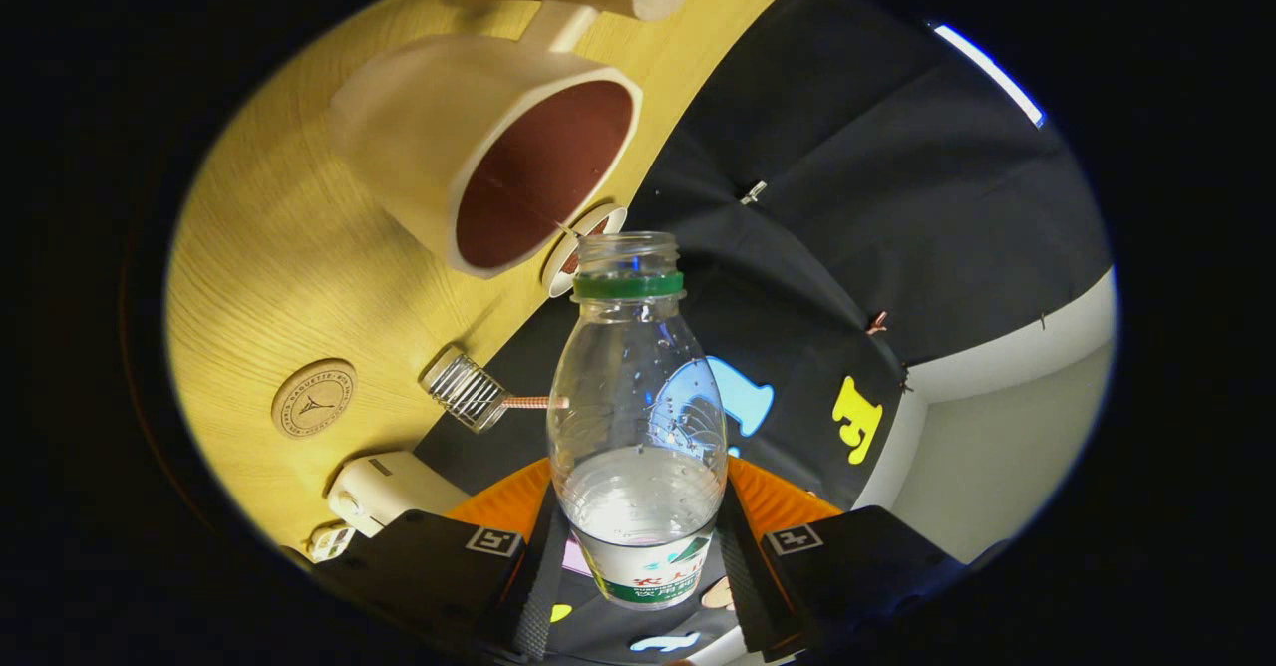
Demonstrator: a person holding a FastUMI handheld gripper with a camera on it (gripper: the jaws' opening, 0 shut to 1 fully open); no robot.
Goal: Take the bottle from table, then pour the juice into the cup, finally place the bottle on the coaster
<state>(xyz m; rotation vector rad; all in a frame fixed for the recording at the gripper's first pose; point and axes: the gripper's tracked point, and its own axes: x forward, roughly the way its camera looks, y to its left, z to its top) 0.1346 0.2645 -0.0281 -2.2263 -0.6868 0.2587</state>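
- Gripping the bottle (638, 427) low on its body, at the labelled band, leaves the open neck free ahead of the fingers so it can be tipped without anything in the way of the mouth.
- Both fingers of the gripper (640, 556) press on the bottle's sides, one on each flank, so the claw is pinching it firmly; the cap is off and only a green ring sits under the mouth.
- Clear liquid lies pooled in the bottle's lower part, near the fingers, which suggests pouring has not properly begun or has paused.
- The cup (493, 153), pale outside and reddish-brown inside, stands on the wooden table (269, 247) just beyond the bottle's mouth, its opening facing the neck, seemingly lined up as the pouring target.
- The round coaster (313, 398) lies on the table well apart from the cup, kept bare, probably for the bottle's final rest.
- A small wire brush (467, 390) and a white block (384, 487) lie at the table's edge, near the fingers.
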